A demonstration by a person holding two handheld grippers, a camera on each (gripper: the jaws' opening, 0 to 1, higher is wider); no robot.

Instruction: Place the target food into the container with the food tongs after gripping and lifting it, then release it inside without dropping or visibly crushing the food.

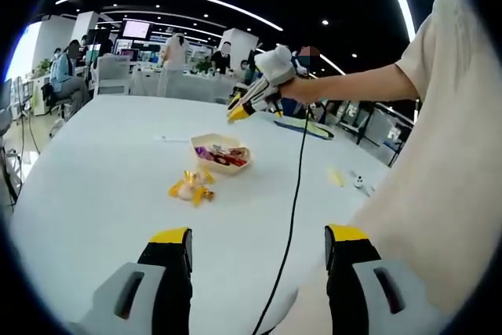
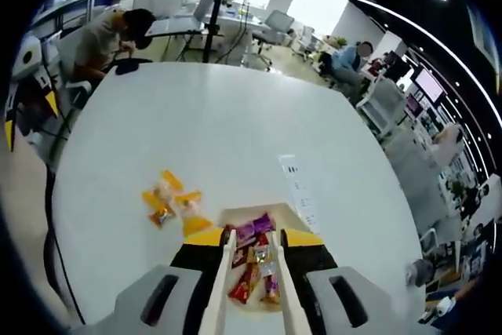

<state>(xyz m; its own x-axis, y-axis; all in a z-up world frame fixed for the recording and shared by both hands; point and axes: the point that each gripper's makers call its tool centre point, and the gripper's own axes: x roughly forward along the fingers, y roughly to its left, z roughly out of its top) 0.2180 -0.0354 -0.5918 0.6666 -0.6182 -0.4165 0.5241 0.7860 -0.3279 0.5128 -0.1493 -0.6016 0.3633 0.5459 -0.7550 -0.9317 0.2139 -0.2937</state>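
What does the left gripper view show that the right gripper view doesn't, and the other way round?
Left gripper view: the right gripper raised over the table on a person's bare arm, a black cable hanging from it, and the left gripper with fingers apart.

Right gripper view: white food tongs clamped between its fingers, and a printed paper sheet.

Both: the white round table, the cream shallow container of wrapped sweets, and the yellow-wrapped snack beside it.
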